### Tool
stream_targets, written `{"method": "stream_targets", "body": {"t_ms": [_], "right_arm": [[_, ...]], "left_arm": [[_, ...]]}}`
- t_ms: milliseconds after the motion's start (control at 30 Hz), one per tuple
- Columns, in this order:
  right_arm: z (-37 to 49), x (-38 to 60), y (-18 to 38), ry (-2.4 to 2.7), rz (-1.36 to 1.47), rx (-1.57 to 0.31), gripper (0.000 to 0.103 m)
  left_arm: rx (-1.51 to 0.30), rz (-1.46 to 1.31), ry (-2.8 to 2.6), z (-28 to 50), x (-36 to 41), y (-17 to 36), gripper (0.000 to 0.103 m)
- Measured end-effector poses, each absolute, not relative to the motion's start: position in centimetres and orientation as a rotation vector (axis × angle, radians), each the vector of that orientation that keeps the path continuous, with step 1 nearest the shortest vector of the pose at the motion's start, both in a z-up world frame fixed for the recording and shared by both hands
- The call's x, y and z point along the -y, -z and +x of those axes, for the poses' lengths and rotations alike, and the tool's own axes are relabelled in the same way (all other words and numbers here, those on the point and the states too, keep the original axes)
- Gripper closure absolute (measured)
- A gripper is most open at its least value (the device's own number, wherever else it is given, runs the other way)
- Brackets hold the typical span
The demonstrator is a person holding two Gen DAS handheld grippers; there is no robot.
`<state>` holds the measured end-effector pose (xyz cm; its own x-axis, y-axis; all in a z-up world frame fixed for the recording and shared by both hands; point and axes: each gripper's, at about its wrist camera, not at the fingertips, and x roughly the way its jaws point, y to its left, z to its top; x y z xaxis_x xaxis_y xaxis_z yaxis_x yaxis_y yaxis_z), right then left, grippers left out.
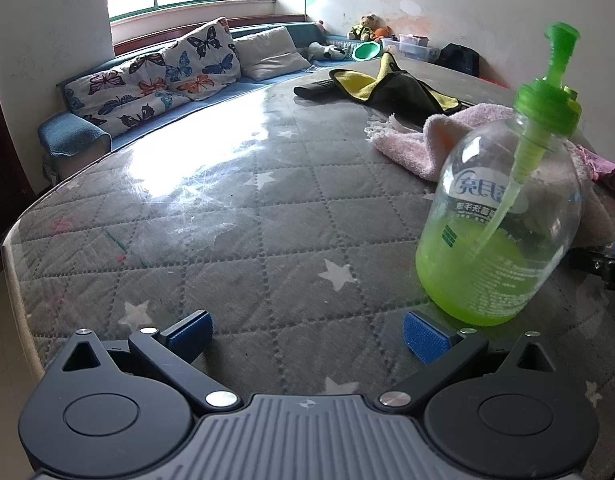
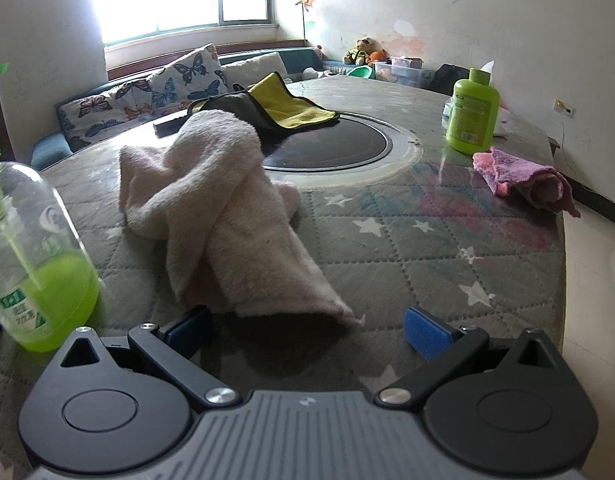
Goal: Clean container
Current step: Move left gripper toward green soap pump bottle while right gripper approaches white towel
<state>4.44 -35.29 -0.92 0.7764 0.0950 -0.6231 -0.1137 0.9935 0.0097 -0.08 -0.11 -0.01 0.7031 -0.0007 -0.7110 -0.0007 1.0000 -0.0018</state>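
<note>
A clear pump bottle [image 1: 503,216] with a green pump head and green liquid in its lower part stands upright on the quilted table, just ahead and right of my open, empty left gripper [image 1: 307,334]. It also shows at the left edge of the right wrist view [image 2: 35,264]. A crumpled pale pink towel [image 2: 223,208] lies on the table right in front of my right gripper [image 2: 307,330], which is open and empty; the towel's near corner reaches between the fingers. The towel also shows behind the bottle in the left wrist view [image 1: 435,136].
A yellow and grey cloth [image 2: 275,110] lies further back beside a round black hob [image 2: 331,148] set in the table [image 2: 427,260]. A green opaque bottle [image 2: 472,114] and a pink-purple rag [image 2: 523,178] are at the right. A sofa with butterfly cushions [image 1: 155,76] lies beyond.
</note>
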Motion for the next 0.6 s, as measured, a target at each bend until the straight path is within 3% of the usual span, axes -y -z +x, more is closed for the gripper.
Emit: {"method": "stream_targets", "body": {"t_ms": [600], "right_arm": [[1.0, 34.8, 0.2, -0.151, -0.042, -0.690, 0.000]], "left_arm": [[-0.806, -0.027, -0.004, 0.0, 3.8, 1.0, 0.000]]}}
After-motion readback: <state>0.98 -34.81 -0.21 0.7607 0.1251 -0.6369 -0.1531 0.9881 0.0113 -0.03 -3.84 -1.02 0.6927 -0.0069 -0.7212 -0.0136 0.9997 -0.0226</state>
